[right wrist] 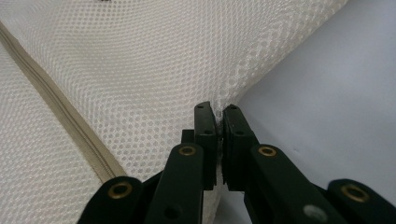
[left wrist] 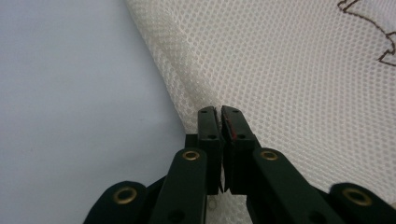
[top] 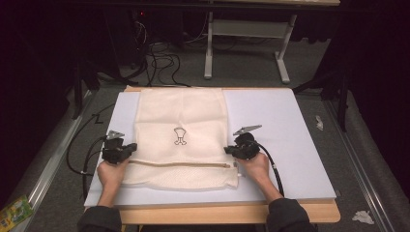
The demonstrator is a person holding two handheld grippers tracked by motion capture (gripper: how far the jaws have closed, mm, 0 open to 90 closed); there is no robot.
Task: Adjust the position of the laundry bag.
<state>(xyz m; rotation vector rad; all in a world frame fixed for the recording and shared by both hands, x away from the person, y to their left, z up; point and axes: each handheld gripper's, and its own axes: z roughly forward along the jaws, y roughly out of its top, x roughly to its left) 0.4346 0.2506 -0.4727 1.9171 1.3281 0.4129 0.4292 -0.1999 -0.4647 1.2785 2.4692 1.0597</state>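
Note:
A cream mesh laundry bag (top: 181,140) lies flat on a pale board (top: 285,130), with a small outline drawing (top: 179,136) at its centre and a tan zipper (top: 179,164) running across near its front end. My left gripper (top: 131,147) sits at the bag's left edge, level with the zipper. In the left gripper view its jaws (left wrist: 218,109) are pressed together on the hem of the mesh (left wrist: 289,70). My right gripper (top: 227,150) sits at the right edge. In its own view (right wrist: 218,107) it pinches the mesh border (right wrist: 140,60), with the zipper (right wrist: 60,107) off to the left.
The board rests on a wooden table (top: 227,212). Bare board lies to the left and right of the bag. Beyond the table are floor cables (top: 159,63) and a white table frame (top: 246,29). A green packet (top: 14,210) and crumpled paper (top: 362,217) lie on the floor.

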